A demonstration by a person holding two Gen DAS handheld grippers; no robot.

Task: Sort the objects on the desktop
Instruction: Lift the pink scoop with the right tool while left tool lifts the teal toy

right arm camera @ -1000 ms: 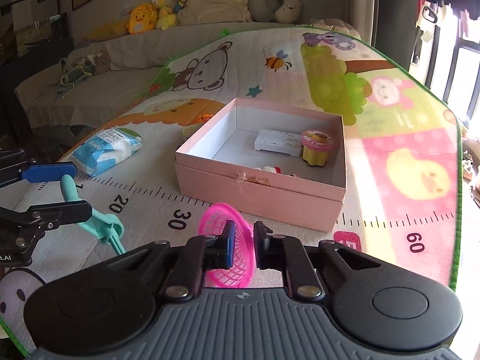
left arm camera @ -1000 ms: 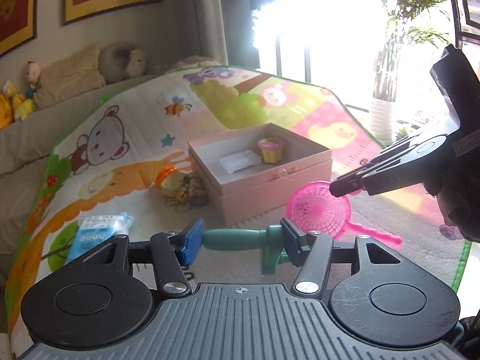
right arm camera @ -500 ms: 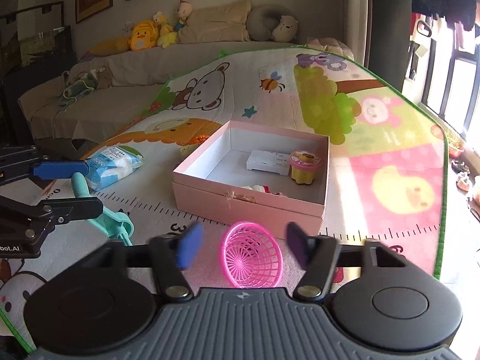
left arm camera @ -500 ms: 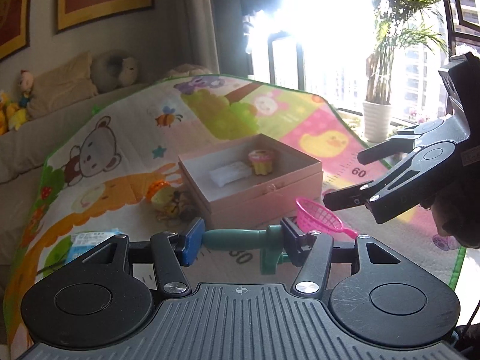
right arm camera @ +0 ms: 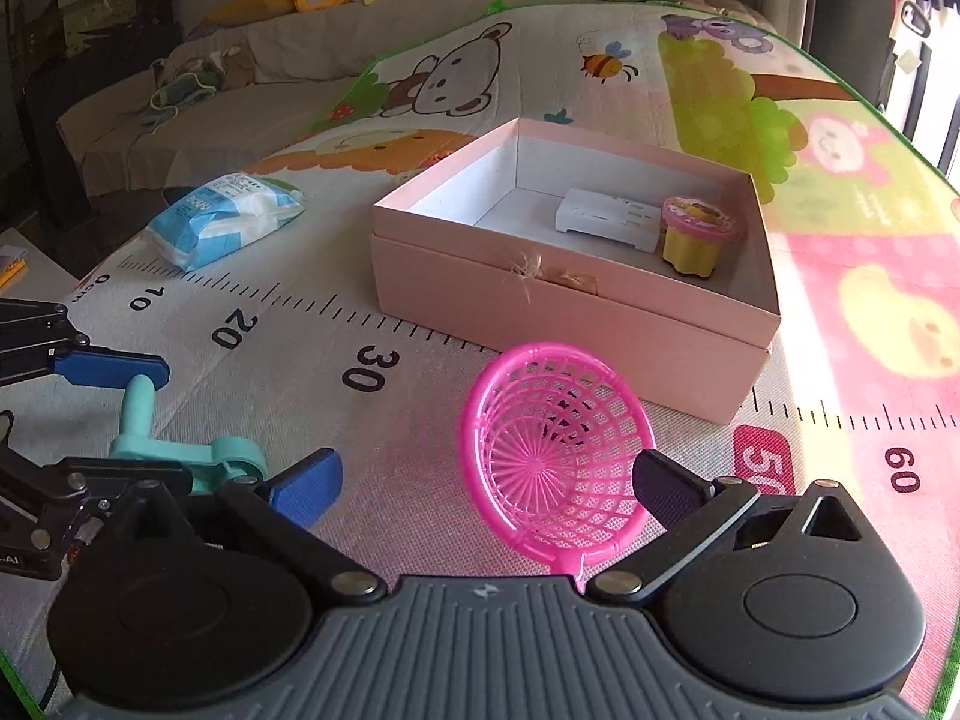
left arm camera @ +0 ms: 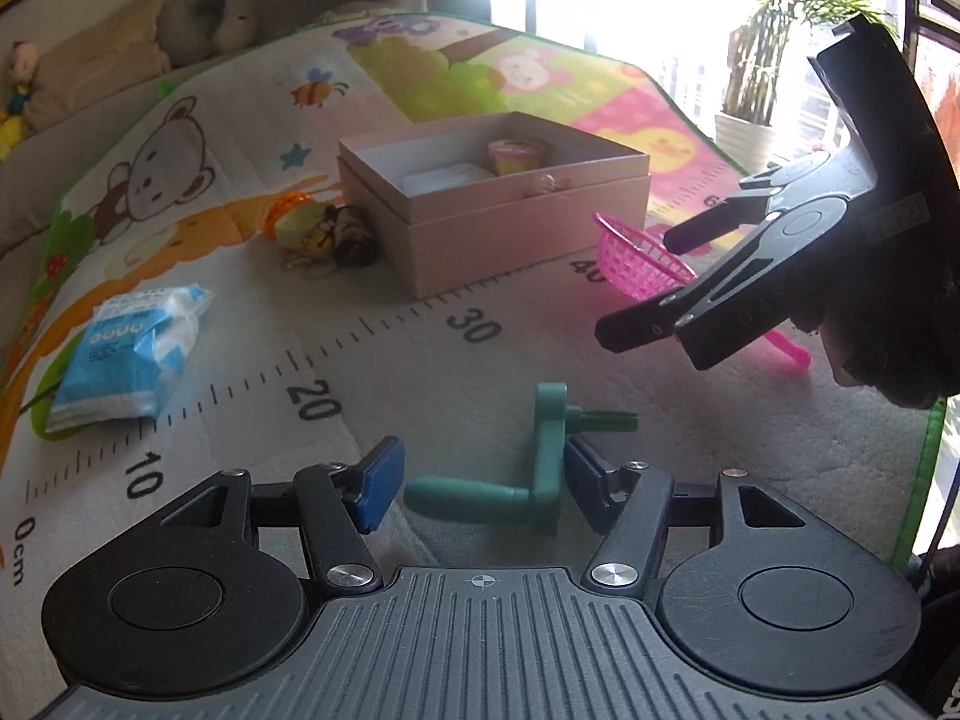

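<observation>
Both claws released: left gripper (left arm camera: 477,483) straddles teal crank (left arm camera: 543,474); right gripper (right arm camera: 486,480) brackets pink strainer (right arm camera: 555,450); each should centre before closing.

The left tool (left arm camera: 477,489) is held low and level, its two blue-padded fingers (left arm camera: 377,483) spread wide apart. The right tool (right arm camera: 486,483) is likewise held low, tilted slightly downward, with its fingers (right arm camera: 306,486) parted widely. In the left wrist view, the right tool (left arm camera: 645,285) is seen ahead and to the right, gripped by a dark-gloved hand (left arm camera: 888,324).
</observation>
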